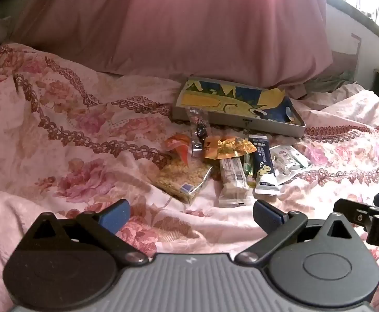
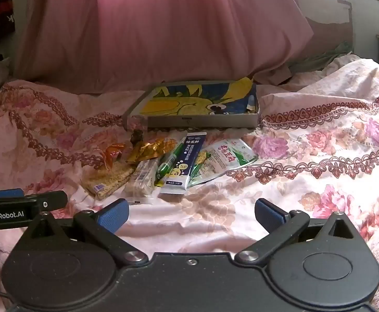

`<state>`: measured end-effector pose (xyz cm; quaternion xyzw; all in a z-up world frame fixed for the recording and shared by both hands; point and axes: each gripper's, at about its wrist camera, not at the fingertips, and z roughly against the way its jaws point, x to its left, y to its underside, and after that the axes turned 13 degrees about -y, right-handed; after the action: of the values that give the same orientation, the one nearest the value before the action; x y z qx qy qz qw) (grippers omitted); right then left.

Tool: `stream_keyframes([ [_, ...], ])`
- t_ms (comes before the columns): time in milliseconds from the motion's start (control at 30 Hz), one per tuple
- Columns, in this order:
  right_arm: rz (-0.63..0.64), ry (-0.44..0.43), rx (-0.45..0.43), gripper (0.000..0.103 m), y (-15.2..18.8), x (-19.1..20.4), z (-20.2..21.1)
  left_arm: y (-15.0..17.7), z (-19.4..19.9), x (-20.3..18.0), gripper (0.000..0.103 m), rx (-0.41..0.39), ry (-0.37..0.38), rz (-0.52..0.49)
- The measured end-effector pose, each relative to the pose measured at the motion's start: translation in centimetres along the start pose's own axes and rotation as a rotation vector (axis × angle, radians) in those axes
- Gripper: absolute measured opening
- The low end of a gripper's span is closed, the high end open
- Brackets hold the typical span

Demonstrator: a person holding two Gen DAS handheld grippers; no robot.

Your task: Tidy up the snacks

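Left tongs (image 1: 190, 214) and right tongs (image 2: 191, 214) both spread wide and empty over the bed (image 2: 319, 156).

A shallow box (image 2: 202, 122) with a yellow and blue picture lies mid-bed against the pink pillow (image 2: 163, 31). Just in front of its near edge the snacks lie heaped: a noodle block (image 1: 181, 178), a white and green pouch (image 2: 226, 161), a navy sachet (image 2: 183, 163), a pale bar (image 1: 232, 179), a gold wrapper (image 1: 227, 147), an orange wrapper (image 1: 177, 147).

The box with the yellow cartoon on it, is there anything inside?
The shallow box shows only its yellow and blue picture; no snacks are in it. They lie on the bedspread in front. Whatever is just behind the box's near wall is hidden.
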<state>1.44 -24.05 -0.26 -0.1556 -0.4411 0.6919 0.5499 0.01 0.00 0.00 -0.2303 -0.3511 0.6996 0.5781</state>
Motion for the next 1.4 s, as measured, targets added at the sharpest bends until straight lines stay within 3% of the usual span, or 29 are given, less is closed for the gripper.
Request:
stream_keyframes([
  [1400,0.001,0.004,0.011,0.103,0.07,-0.09,-0.18,0.02,0.0,-0.01,0.103,-0.004,-0.004,-0.003],
])
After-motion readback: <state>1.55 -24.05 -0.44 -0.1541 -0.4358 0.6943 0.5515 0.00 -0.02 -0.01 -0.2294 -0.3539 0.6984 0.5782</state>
